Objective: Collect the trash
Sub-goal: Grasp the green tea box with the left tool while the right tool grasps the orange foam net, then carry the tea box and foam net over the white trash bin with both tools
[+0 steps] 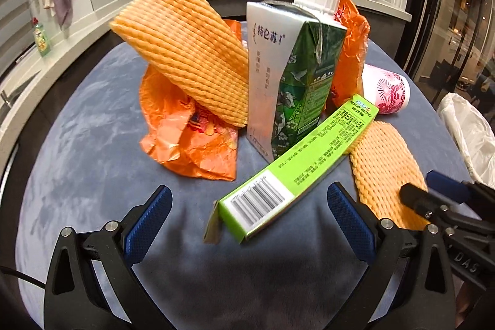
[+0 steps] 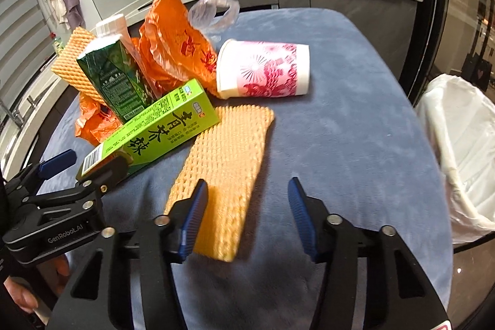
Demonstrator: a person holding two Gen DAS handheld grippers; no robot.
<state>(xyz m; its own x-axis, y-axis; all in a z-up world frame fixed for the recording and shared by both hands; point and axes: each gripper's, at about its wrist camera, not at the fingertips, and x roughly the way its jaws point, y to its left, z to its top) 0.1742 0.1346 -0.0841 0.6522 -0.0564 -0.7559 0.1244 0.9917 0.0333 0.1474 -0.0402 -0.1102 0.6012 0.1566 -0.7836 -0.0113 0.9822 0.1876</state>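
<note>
Both tongs wide and empty: left tongs (image 1: 249, 207) should straddle green box (image 1: 297, 163) squarely, right tongs (image 2: 247, 206) the foam net (image 2: 222, 172) beside the box.

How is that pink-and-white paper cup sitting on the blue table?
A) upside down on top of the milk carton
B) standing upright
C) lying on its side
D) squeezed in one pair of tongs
C: the paper cup lies on its side on the blue table, its open mouth toward the orange bag, and neither the left tongs nor the right tongs touch it.
</note>
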